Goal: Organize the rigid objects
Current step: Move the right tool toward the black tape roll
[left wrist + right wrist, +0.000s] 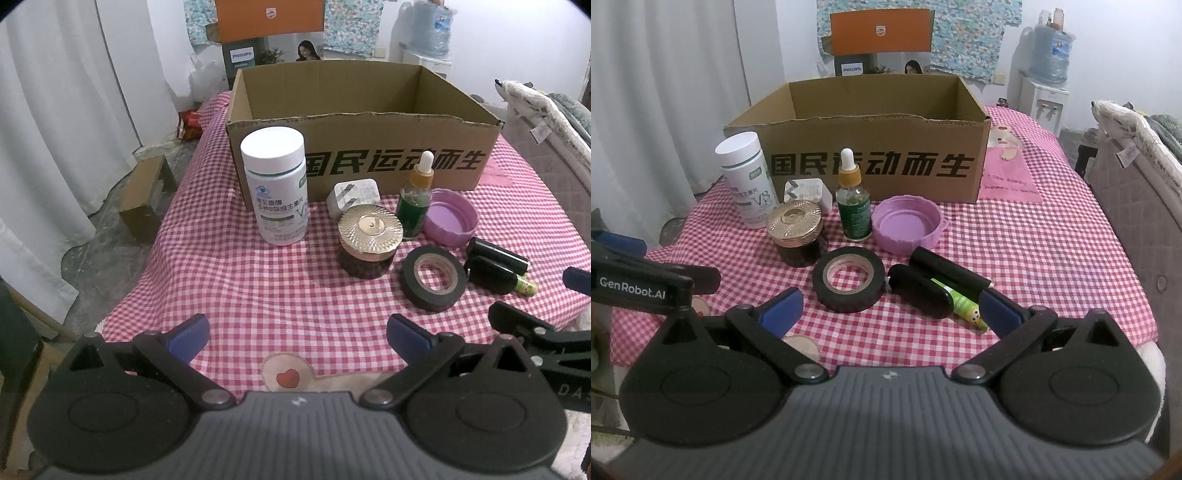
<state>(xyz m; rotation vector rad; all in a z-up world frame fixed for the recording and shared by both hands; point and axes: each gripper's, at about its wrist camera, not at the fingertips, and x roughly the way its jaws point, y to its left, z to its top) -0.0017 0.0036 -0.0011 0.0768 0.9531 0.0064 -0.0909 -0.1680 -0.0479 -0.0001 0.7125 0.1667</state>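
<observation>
A: Biggest thing is the cardboard box (871, 162) at the back of the checked cloth (1015, 251). What shows of its inside looks empty, though the floor is hidden

B: And the items all stand or lie in front of it?

A: Yes. The white pill bottle (275, 184) is tallest, probably light and smooth, so take it round the body below the cap. The dark jar (798, 236) with the gold lid looks like glass, heavy and breakable. The tape roll (849, 282) is stiff, so grip across its wall

B: The smaller ones?

A: The purple lid (908, 229) lies hollow side up with nothing in it. The dropper bottle (854, 199) looks fragile and tippy

B: Grippers?

A: The left gripper (297, 338) and right gripper (892, 308) both gape wide, holding nothing
</observation>
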